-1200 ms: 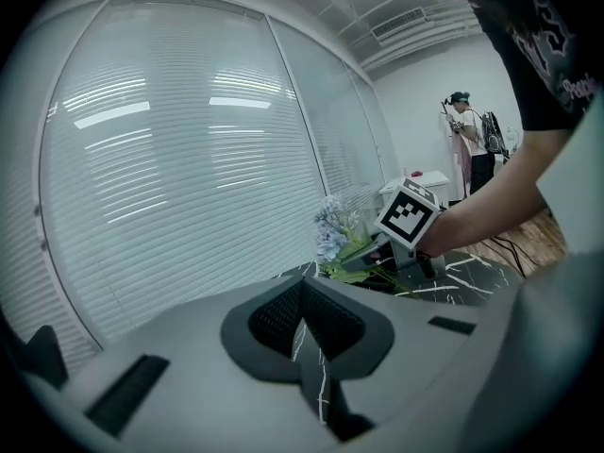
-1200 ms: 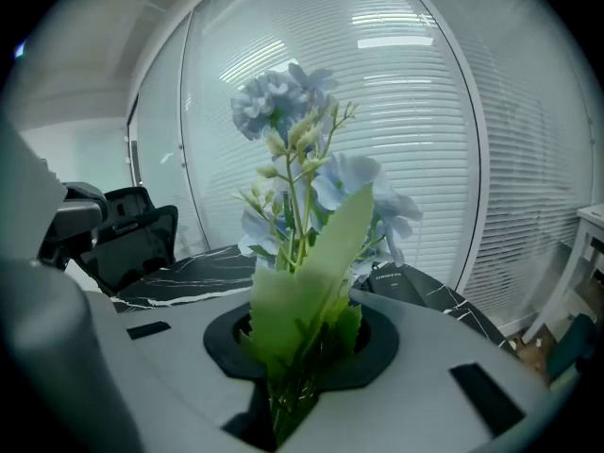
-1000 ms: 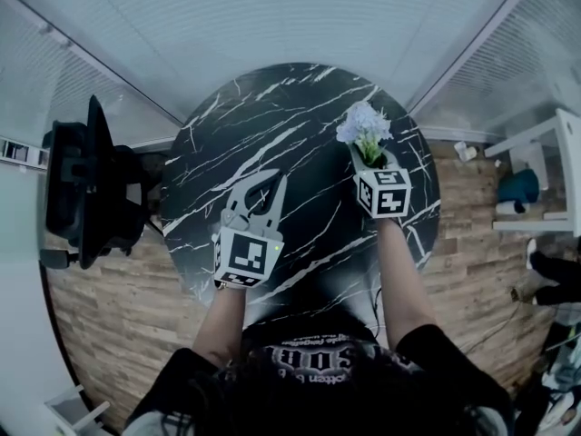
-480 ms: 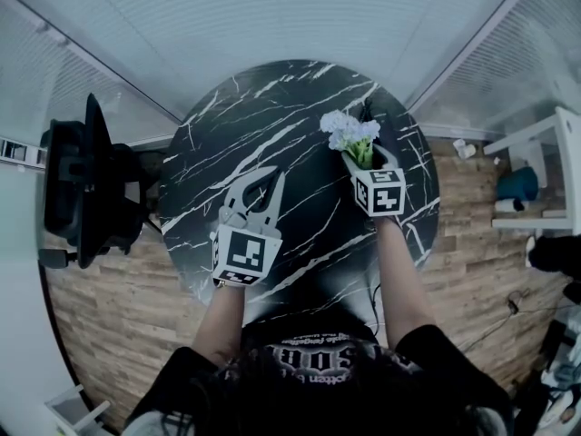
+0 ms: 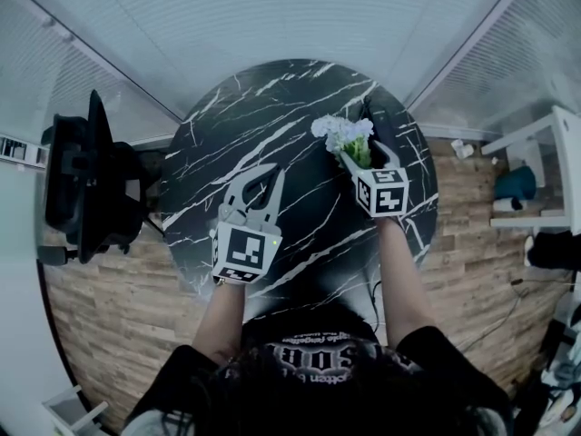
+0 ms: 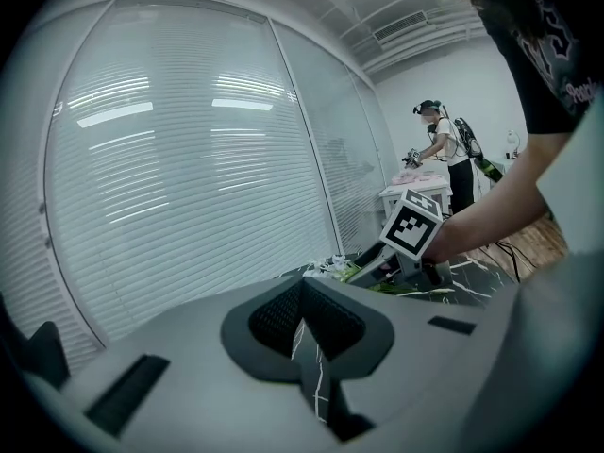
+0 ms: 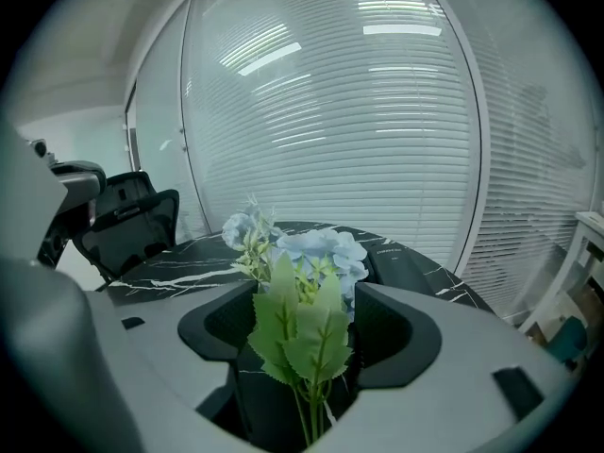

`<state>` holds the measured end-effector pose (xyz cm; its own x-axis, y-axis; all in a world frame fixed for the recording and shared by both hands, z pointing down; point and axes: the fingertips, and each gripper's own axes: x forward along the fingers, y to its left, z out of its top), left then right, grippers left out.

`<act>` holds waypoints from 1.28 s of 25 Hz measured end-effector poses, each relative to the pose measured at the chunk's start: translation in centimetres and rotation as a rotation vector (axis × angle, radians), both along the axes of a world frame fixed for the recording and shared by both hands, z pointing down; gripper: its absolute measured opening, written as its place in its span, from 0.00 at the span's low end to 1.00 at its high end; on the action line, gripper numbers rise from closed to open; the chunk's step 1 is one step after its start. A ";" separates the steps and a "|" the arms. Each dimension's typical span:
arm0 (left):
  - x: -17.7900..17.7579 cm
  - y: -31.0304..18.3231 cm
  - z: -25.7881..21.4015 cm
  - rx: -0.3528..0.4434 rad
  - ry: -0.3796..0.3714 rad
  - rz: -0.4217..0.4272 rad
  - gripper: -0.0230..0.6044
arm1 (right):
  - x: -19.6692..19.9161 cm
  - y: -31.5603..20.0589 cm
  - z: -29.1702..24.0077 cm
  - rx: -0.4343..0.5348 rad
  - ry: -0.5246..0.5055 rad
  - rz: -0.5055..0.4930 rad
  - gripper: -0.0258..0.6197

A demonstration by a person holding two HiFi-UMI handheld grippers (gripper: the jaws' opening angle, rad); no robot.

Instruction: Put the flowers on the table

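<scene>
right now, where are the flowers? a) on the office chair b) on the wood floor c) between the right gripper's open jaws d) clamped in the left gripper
c: in the right gripper view the right gripper has jaws that have just been opening and now stand wide apart, with the flowers between them and neither pad pressing the stems.

Flower stems (image 7: pixel 308 425) run off the bottom edge, white side table (image 5: pixel 569 166) cut by right edge, distant person (image 6: pixel 442 149) tiny
</scene>
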<state>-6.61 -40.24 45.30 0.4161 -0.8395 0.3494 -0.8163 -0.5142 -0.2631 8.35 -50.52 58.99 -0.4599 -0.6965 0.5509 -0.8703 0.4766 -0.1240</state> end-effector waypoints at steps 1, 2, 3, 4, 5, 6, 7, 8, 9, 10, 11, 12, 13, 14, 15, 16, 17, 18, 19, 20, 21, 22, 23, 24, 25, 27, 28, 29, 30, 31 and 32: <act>0.0 0.1 -0.1 0.003 0.001 0.000 0.04 | 0.0 0.2 -0.2 0.004 -0.003 -0.002 0.52; -0.1 0.3 -0.3 0.006 0.002 0.000 0.04 | -0.1 0.4 -0.5 0.008 -0.007 -0.004 0.52; -0.1 0.4 -0.4 0.008 0.003 0.000 0.04 | -0.1 0.6 -0.7 0.013 -0.010 -0.005 0.53; 0.0 0.6 -0.5 0.011 0.003 0.001 0.04 | -0.1 0.9 -1.0 0.018 -0.012 -0.005 0.53; 0.0 0.7 -0.7 0.014 0.004 0.002 0.04 | -0.1 1.1 -1.2 0.022 -0.013 -0.006 0.53; 0.0 0.9 -0.8 0.017 0.004 0.003 0.04 | 0.0 1.3 -1.5 0.025 -0.013 -0.007 0.53; 0.0 1.1 -1.0 0.020 0.005 0.003 0.04 | 0.0 1.5 -1.7 0.027 -0.013 -0.008 0.53; 0.0 1.3 -1.2 0.024 0.006 0.004 0.04 | 0.0 1.8 -1.9 0.030 -0.014 -0.009 0.53; 0.0 1.5 -1.4 0.028 0.007 0.006 0.04 | 0.1 2.0 -2.1 0.034 -0.015 -0.008 0.53; 0.1 1.7 -1.5 0.032 0.008 0.008 0.04 | 0.2 2.3 -2.4 0.040 -0.016 -0.006 0.53; 0.1 1.8 -1.7 0.036 0.010 0.009 0.04 | 0.3 2.6 -2.6 0.046 -0.016 -0.003 0.53; 0.1 2.0 -1.9 0.040 0.014 0.010 0.04 | 0.4 3.0 -2.9 0.051 -0.015 0.000 0.53; 0.1 2.2 -2.1 0.043 0.020 0.011 0.04 | 0.4 3.3 -3.3 0.056 -0.017 0.002 0.53; 0.1 2.3 -2.3 0.047 0.027 0.011 0.04 | 0.4 3.6 -3.6 0.059 -0.024 0.005 0.53; 0.1 2.5 -2.6 0.050 0.035 0.012 0.04 | 0.4 4.0 -4.0 0.061 -0.036 0.006 0.53; 0.2 2.7 -2.8 0.053 0.041 0.012 0.04 | 0.4 4.4 -4.5 0.065 -0.048 0.007 0.52; 0.2 2.9 -3.0 0.056 0.047 0.014 0.04 | 0.4 4.8 -5.0 0.074 -0.058 0.009 0.52; 0.2 3.1 -3.1 0.059 0.051 0.016 0.04 | 0.4 5.2 -5.6 0.088 -0.063 0.010 0.49; 0.3 3.4 -3.3 0.062 0.055 0.018 0.04 | 0.5 5.5 -6.2 0.107 -0.066 0.012 0.45; 0.3 3.6 -3.5 0.065 0.059 0.020 0.04 | 0.6 5.9 -7.0 0.128 -0.067 0.015 0.39; 0.3 3.9 -3.8 0.067 0.062 0.022 0.04 | 0.8 6.2 -7.7 0.149 -0.069 0.019 0.35; 0.3 4.2 -4.0 0.070 0.067 0.023 0.04 | 0.9 6.6 -8.5 0.170 -0.072 0.022 0.31; 0.3 4.4 -4.2 0.074 0.073 0.022 0.04 | 0.9 7.0 -9.3 0.190 -0.075 0.025 0.28; 0.2 4.7 -4.4 0.079 0.080 0.021 0.04 | 1.0 7.4 -10.1 0.211 -0.078 0.026 0.24; 0.2 5.0 -4.7 0.083 0.089 0.022 0.04 | 1.0 7.8 -10.9 0.230 -0.081 0.026 0.21; 0.3 5.6 -5.3 0.091 0.112 0.025 0.04 | 1.0 8.8 -12.3 0.267 -0.087 0.024 0.15; 0.3 5.9 -5.6 0.096 0.125 0.027 0.04 | 1.0 9.3 -12.9 0.283 -0.089 0.023 0.14; 0.3 6.2 -6.0 0.100 0.140 0.027 0.04 | 0.9 9.7 -13.5 0.296 -0.088 0.023 0.13; 0.2 6.5 -6.3 0.104 0.151 0.026 0.04 | 0.9 10.2 -14.0 0.308 -0.085 0.022 0.13; 0.1 6.8 -6.5 0.108 0.159 0.023 0.04 | 0.8 10.7 -14.5 0.320 -0.078 0.022 0.13; -0.1 7.1 -6.7 0.110 0.165 0.021 0.04 | 0.7 11.2 -14.9 0.331 -0.073 0.021 0.12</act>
<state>-6.67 -33.12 38.65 0.4781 -0.8594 0.1812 -0.8424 -0.5071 -0.1821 9.05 -39.33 44.10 -0.4732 -0.8419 0.2593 -0.8750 0.4834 -0.0273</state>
